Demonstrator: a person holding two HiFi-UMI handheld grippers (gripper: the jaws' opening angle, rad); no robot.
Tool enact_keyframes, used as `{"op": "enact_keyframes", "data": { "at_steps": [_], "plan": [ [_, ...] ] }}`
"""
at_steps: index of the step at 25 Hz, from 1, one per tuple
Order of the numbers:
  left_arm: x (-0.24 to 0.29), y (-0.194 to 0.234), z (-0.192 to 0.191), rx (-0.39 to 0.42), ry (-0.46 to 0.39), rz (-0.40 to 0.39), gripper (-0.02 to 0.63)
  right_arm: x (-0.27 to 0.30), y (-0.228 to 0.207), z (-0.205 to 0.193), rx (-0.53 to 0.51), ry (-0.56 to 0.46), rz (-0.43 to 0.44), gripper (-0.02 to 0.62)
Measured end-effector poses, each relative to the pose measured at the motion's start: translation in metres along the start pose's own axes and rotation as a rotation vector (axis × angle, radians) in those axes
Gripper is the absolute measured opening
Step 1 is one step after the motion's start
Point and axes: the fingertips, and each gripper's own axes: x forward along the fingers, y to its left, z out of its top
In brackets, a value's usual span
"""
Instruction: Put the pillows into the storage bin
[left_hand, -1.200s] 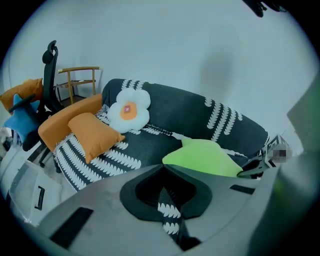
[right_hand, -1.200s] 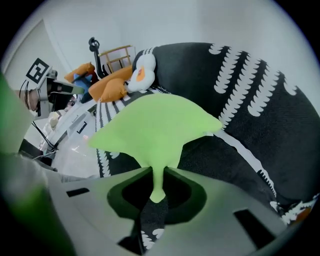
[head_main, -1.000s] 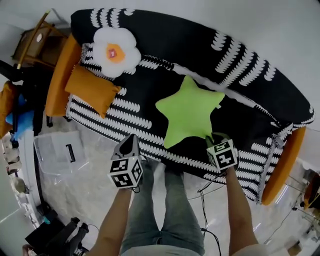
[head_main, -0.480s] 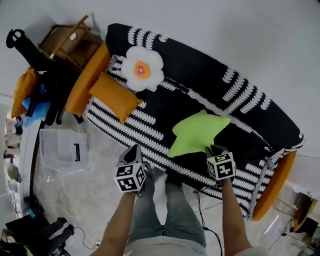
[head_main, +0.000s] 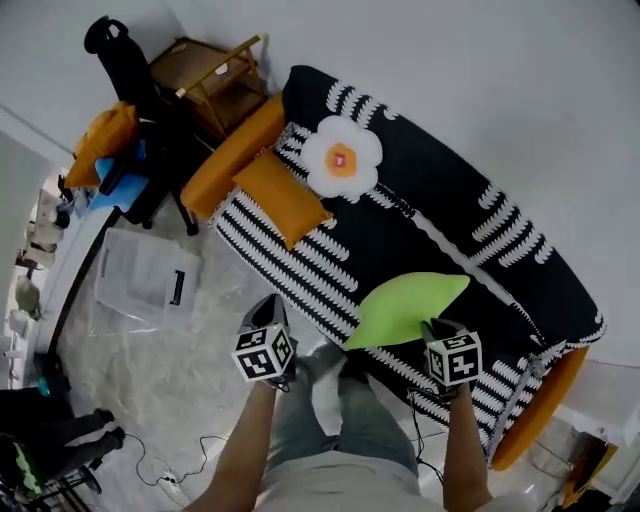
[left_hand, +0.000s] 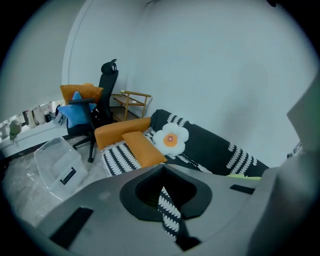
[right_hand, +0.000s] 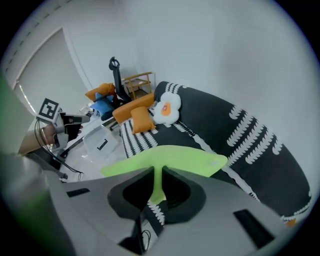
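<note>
1. Above the sofa's (head_main: 470, 230) front edge, the right gripper (head_main: 433, 326) has its jaws clamped on one tip of the green pillow (head_main: 405, 308), which looks lifted off the seat.
2. The left gripper (head_main: 264, 314) hangs over the floor, jaws together with nothing between them.
3. The bin (head_main: 140, 278) stands on the floor to the left, well apart. The flower pillow (head_main: 342, 158) and orange pillow (head_main: 282, 198) lie on the sofa.
4. Step in hand, I judge: carrying the green pillow. The next move calls for a swing left over the bin — then release.
</note>
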Motion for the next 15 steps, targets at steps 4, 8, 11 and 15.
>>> {"op": "enact_keyframes", "data": {
  "at_steps": [4, 8, 11, 15],
  "plan": [
    [-0.025, 0.042, 0.017, -0.040, -0.053, 0.064, 0.002, -0.011, 0.038, 0.025, -0.059, -0.016, 0.034, 0.046],
    [-0.048, 0.084, 0.037, -0.099, -0.118, 0.113, 0.002, -0.006, 0.082, 0.063, -0.144, -0.038, 0.090, 0.046],
    [-0.066, 0.118, 0.049, -0.134, -0.154, 0.142, 0.002, -0.002, 0.119, 0.093, -0.205, -0.052, 0.110, 0.046],
    [-0.090, 0.166, 0.060, -0.186, -0.203, 0.180, 0.002, 0.003, 0.170, 0.132, -0.283, -0.079, 0.141, 0.046]
  ]
}}
